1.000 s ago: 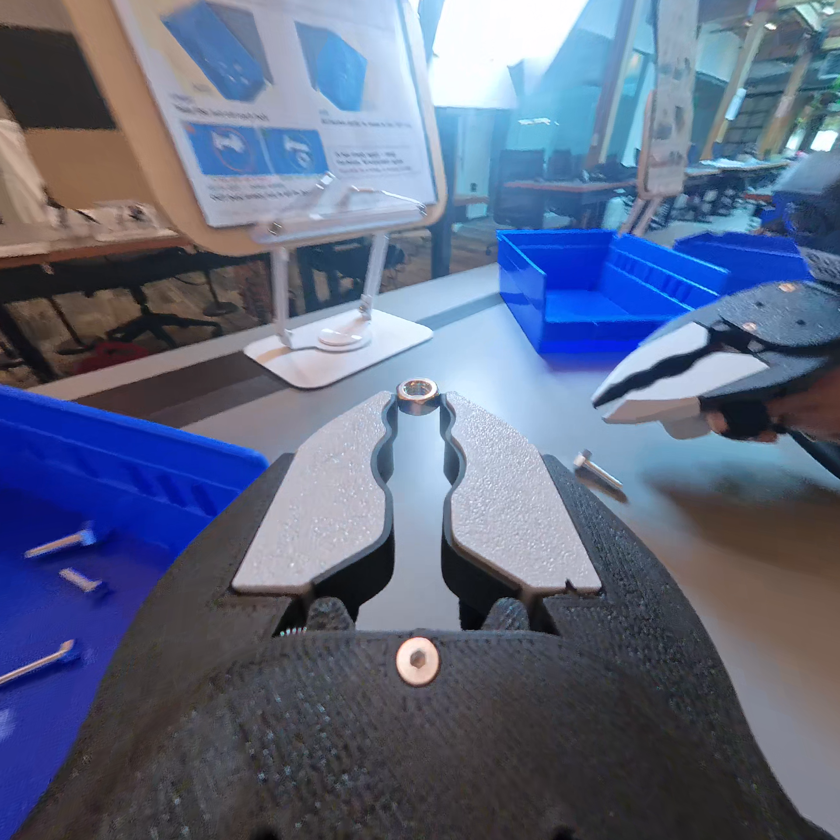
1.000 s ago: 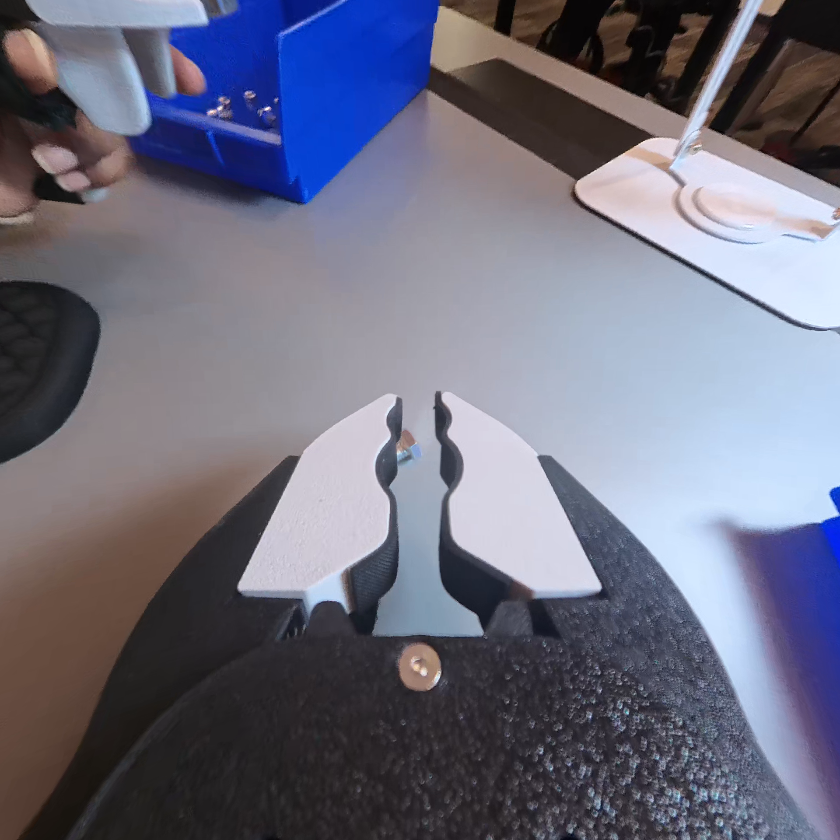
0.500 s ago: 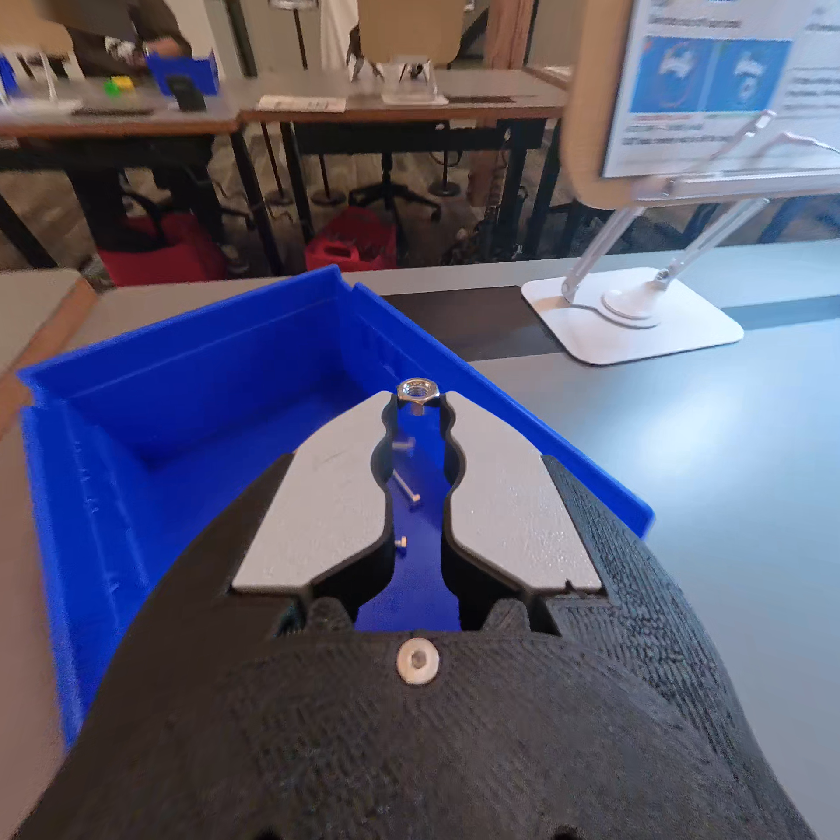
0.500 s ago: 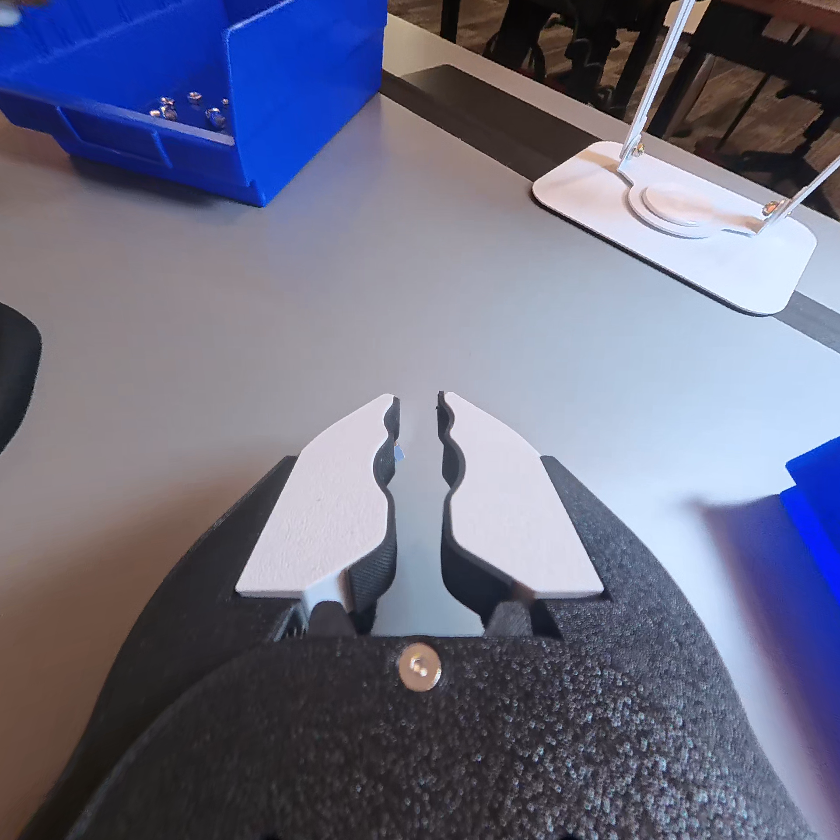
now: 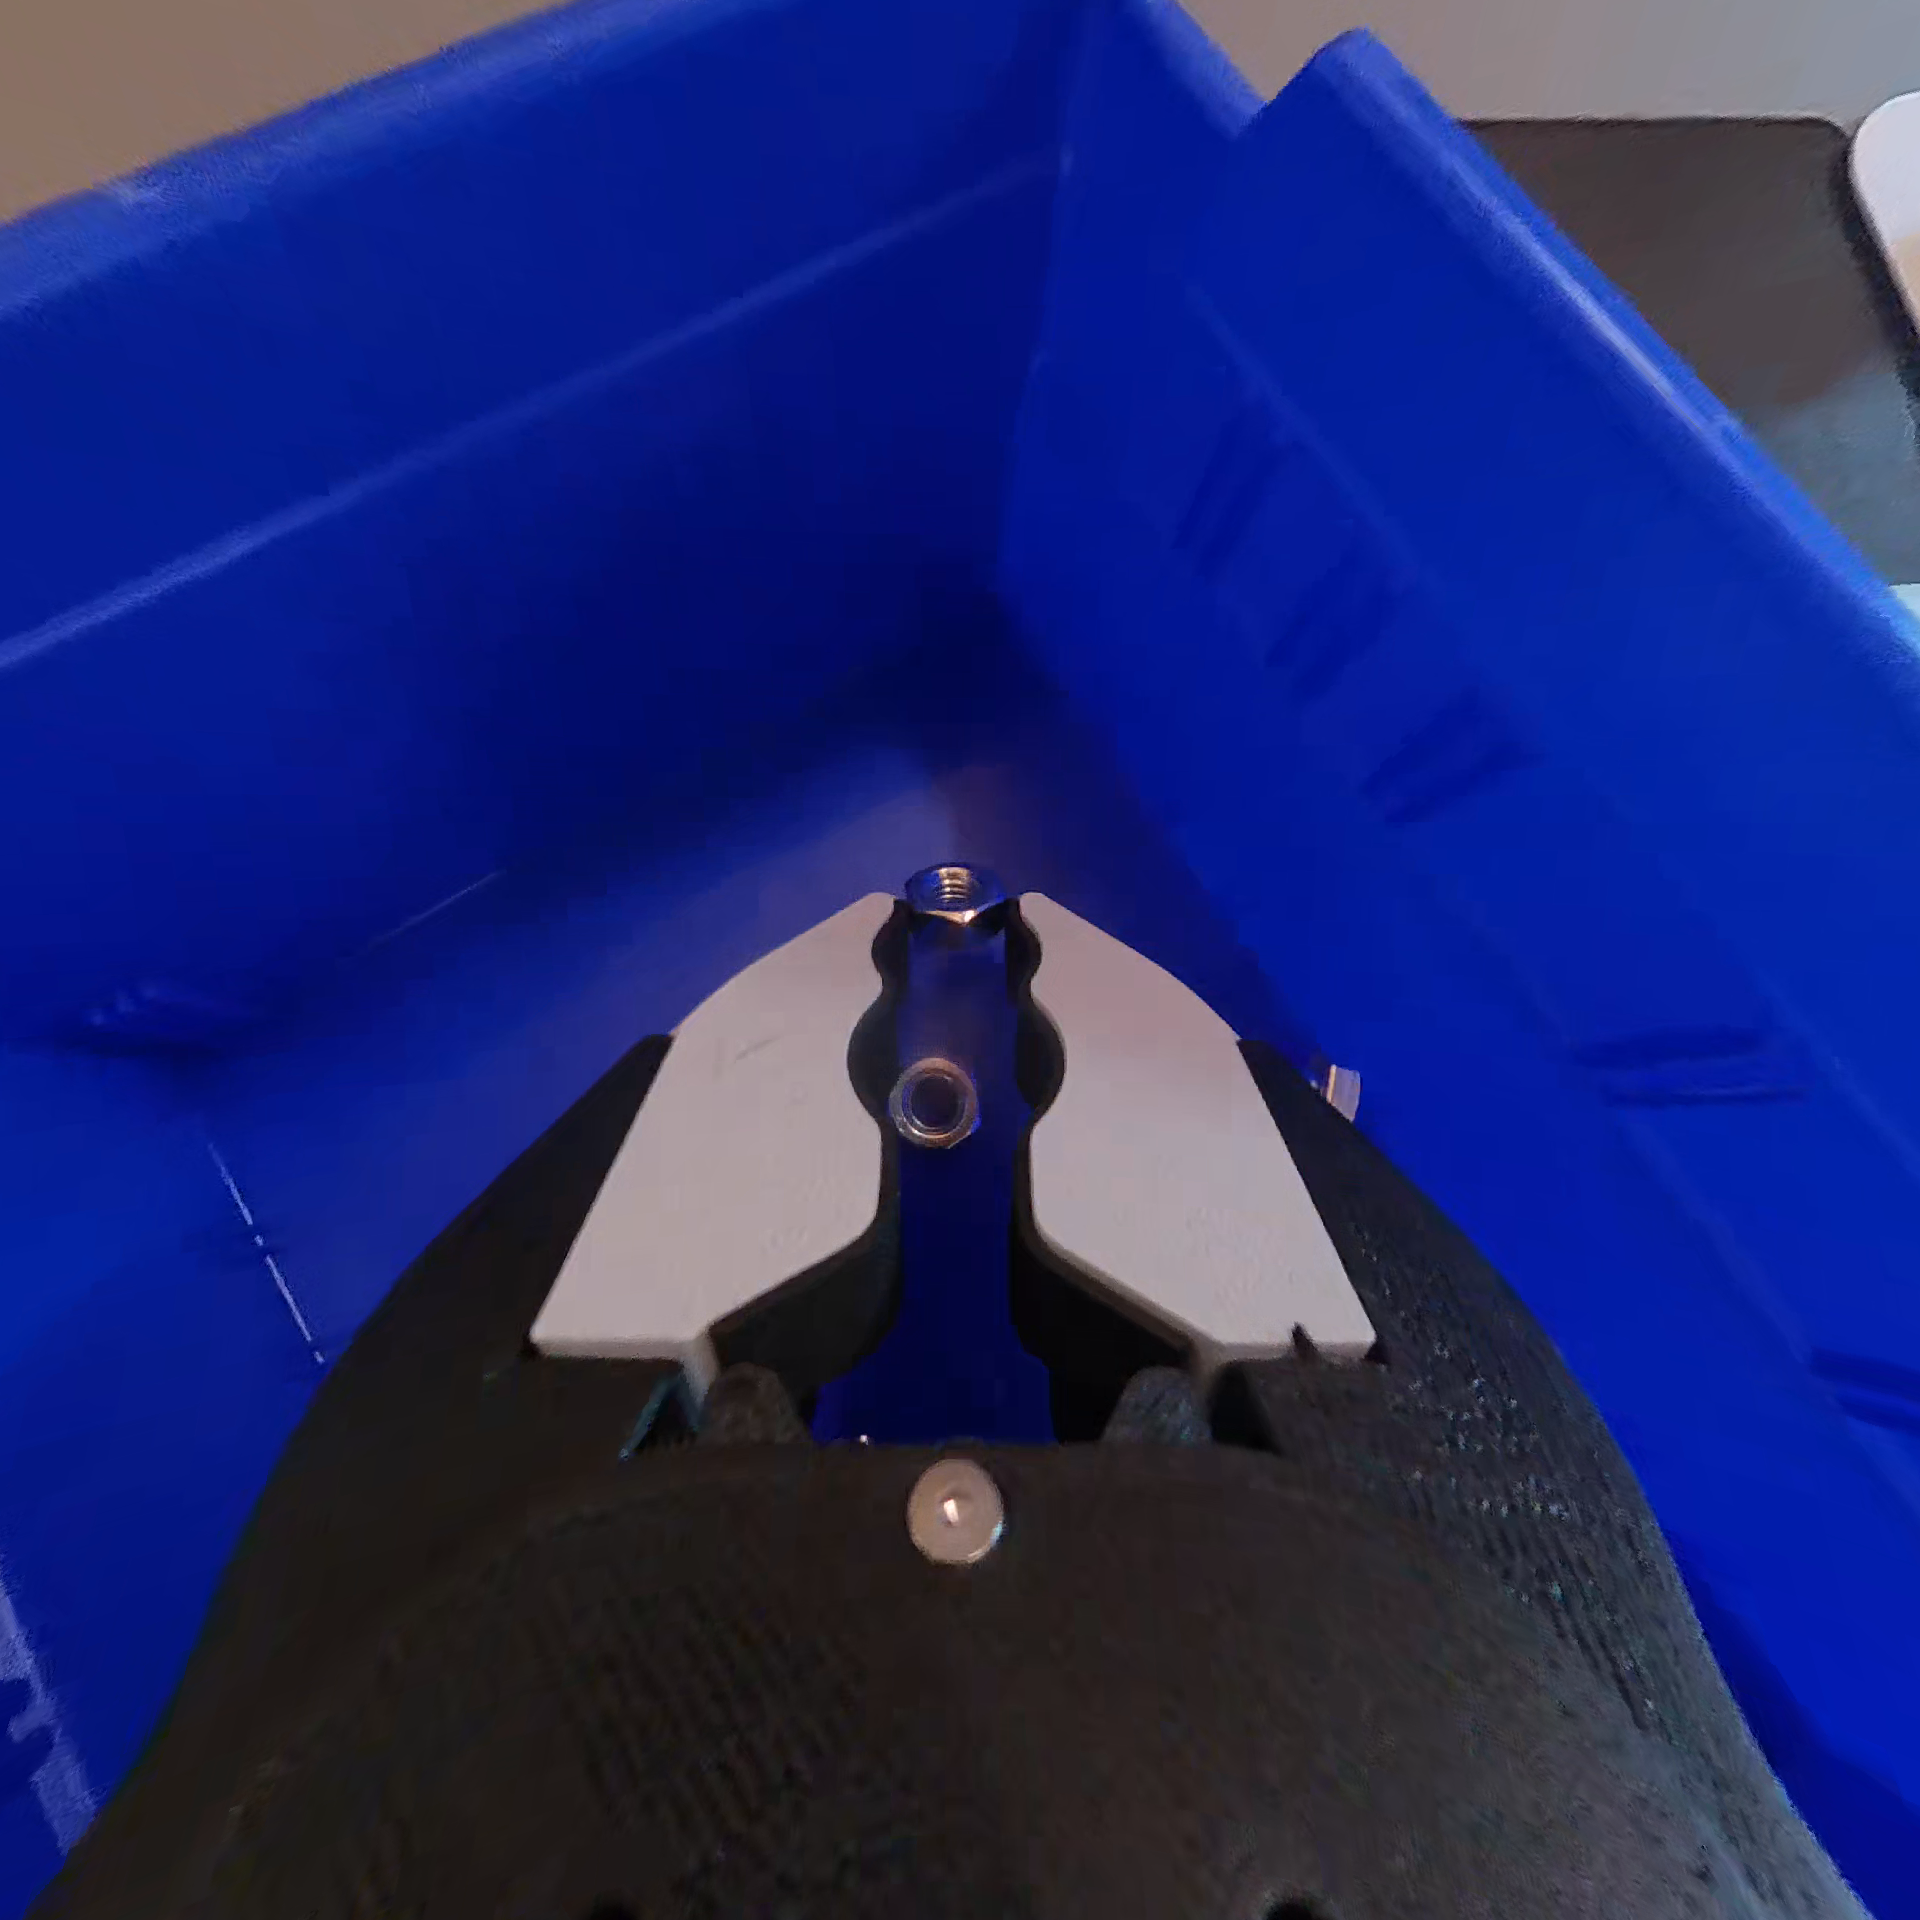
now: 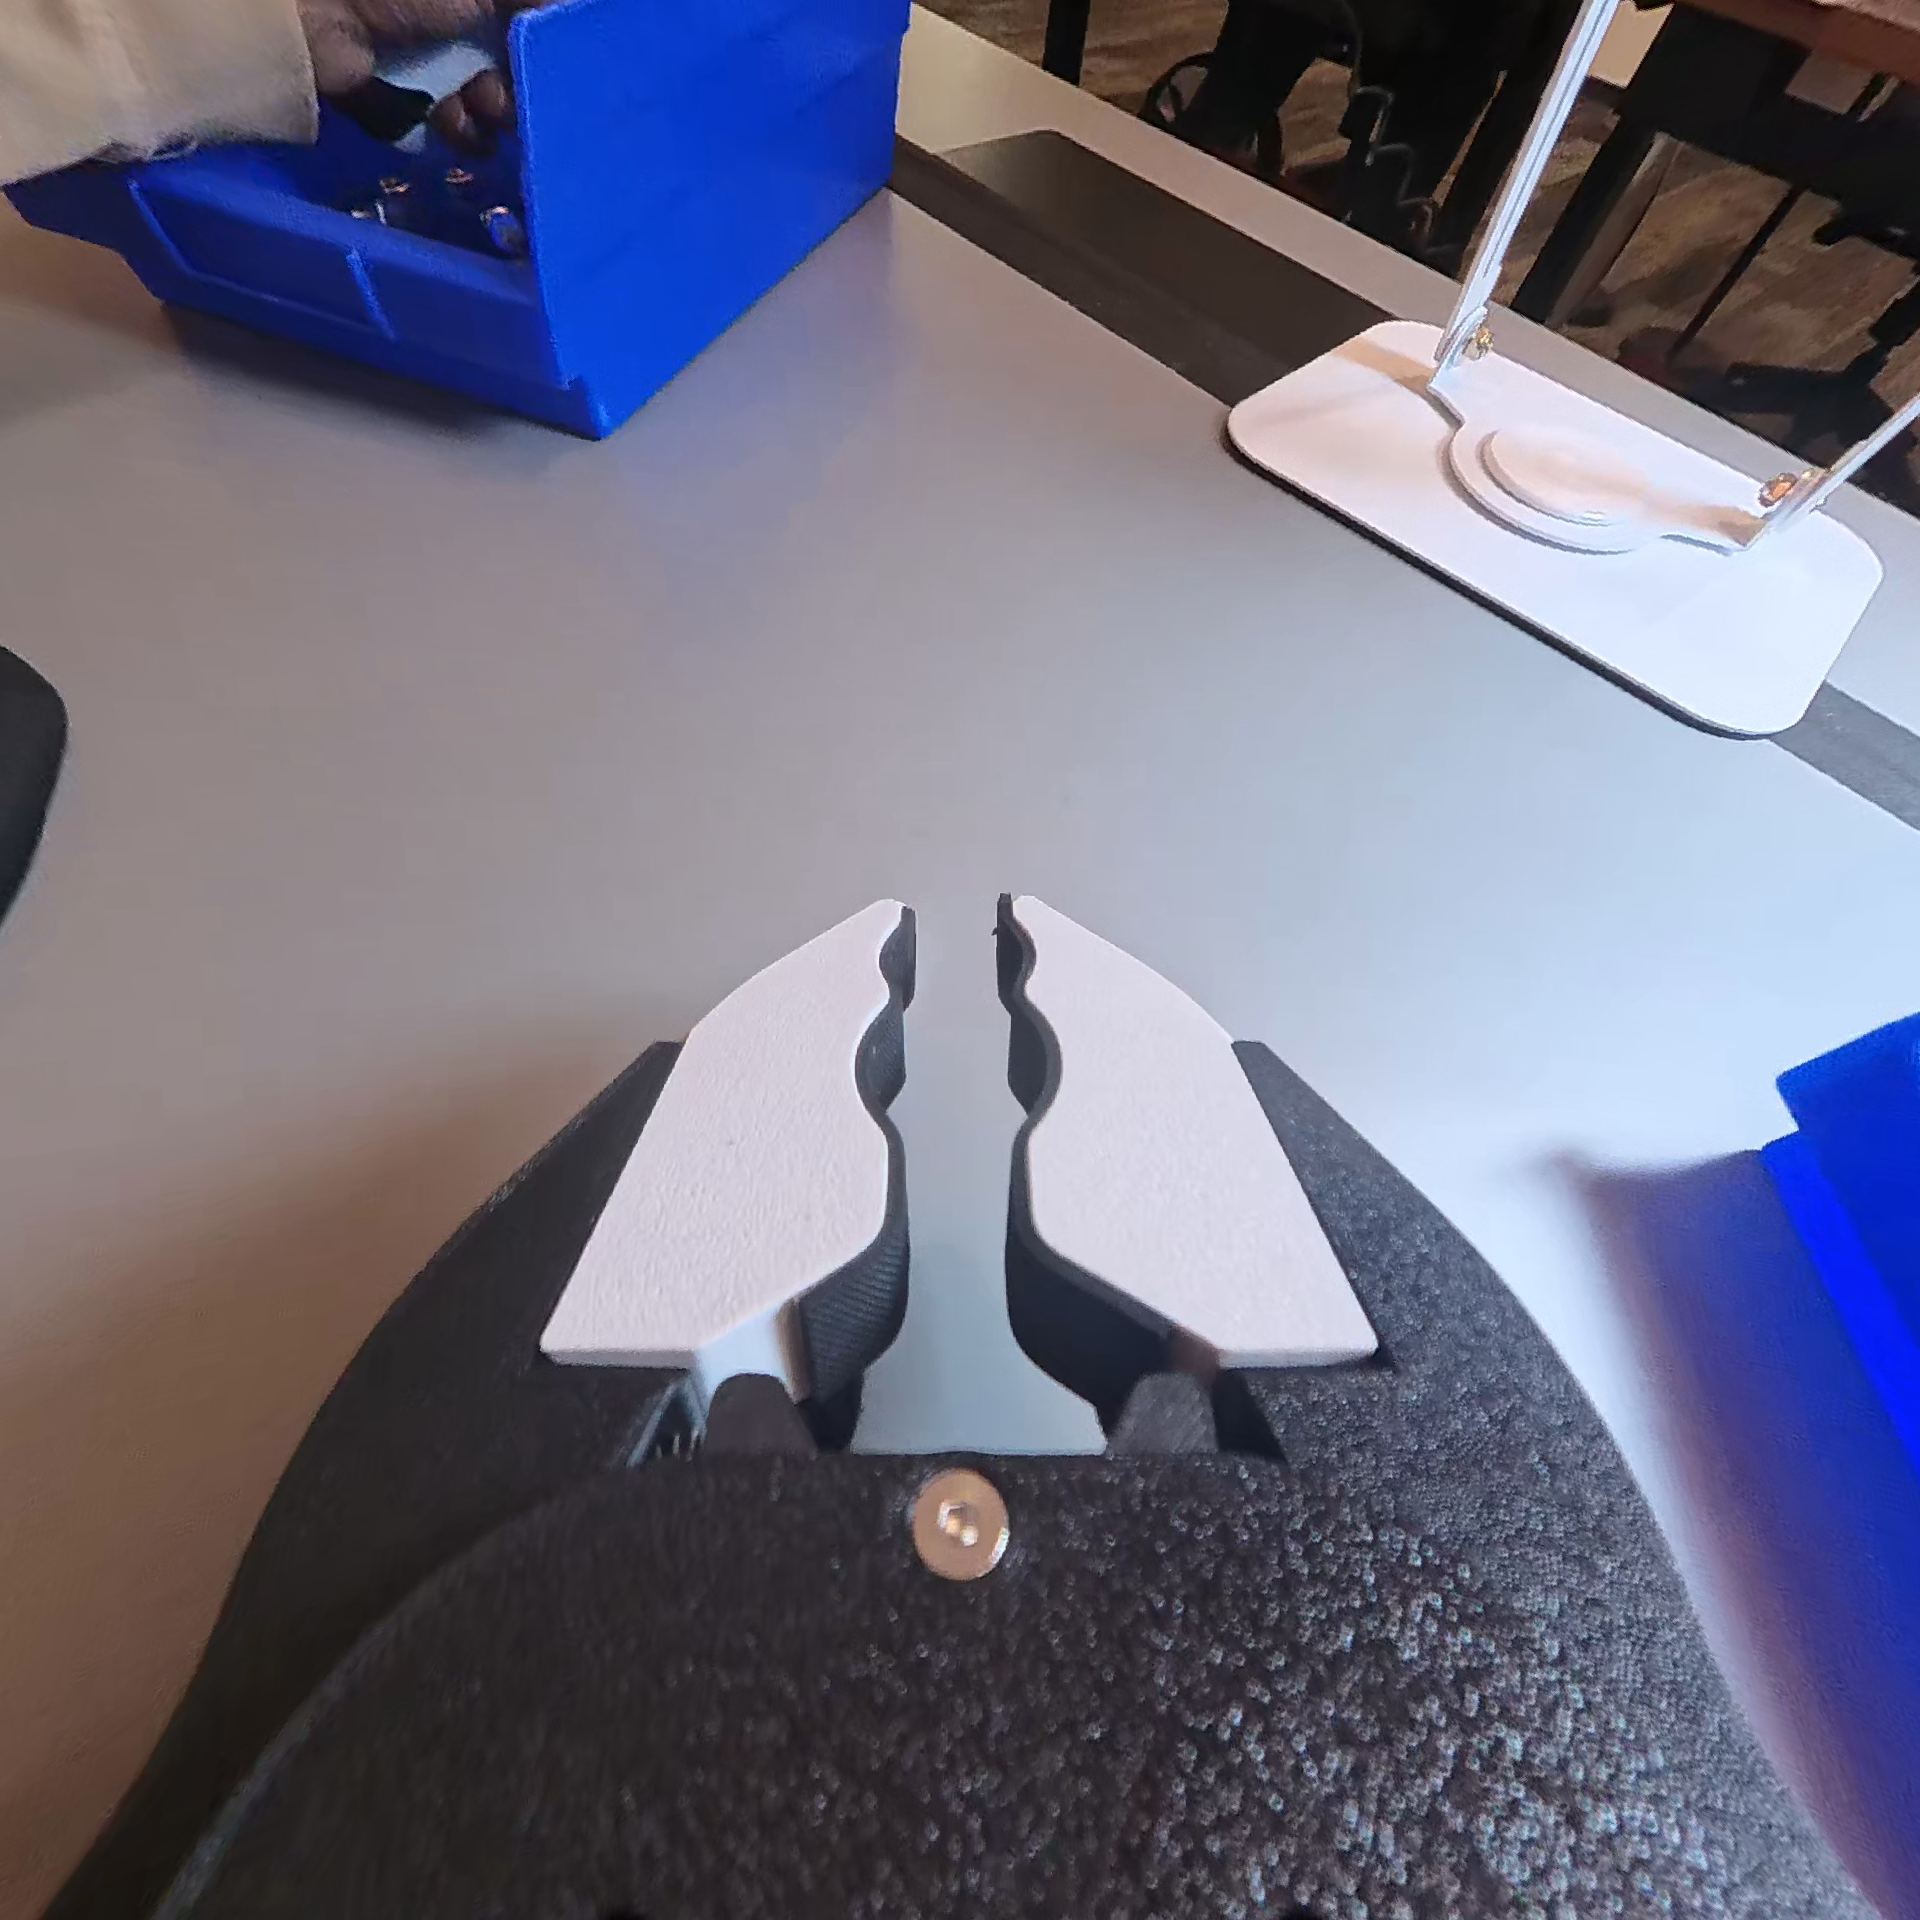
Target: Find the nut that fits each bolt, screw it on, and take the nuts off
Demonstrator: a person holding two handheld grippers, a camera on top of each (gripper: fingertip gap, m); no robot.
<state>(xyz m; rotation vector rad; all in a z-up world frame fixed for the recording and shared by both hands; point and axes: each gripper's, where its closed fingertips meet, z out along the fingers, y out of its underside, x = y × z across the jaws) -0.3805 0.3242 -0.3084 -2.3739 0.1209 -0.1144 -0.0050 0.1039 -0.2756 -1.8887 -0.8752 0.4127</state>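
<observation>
Your left gripper (image 5: 954, 914) sat hemmed deep in the blue bin (image 5: 520, 520), walls close ahead and right. Your right gripper (image 6: 956, 914) faced open grey table (image 6: 727, 675); white stand base (image 6: 1558, 520) far right.

Small metal parts (image 6: 457, 203) in far blue bin (image 6: 623, 260): too small to identify. Second bin (image 6: 1860, 1174) cut off at right edge. Bin wall hides left fingers.

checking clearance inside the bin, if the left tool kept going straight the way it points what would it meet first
Probably the blue bin, near its inner corner; depth is unclear. The left tool, shut on a nut, is already inside it.
</observation>
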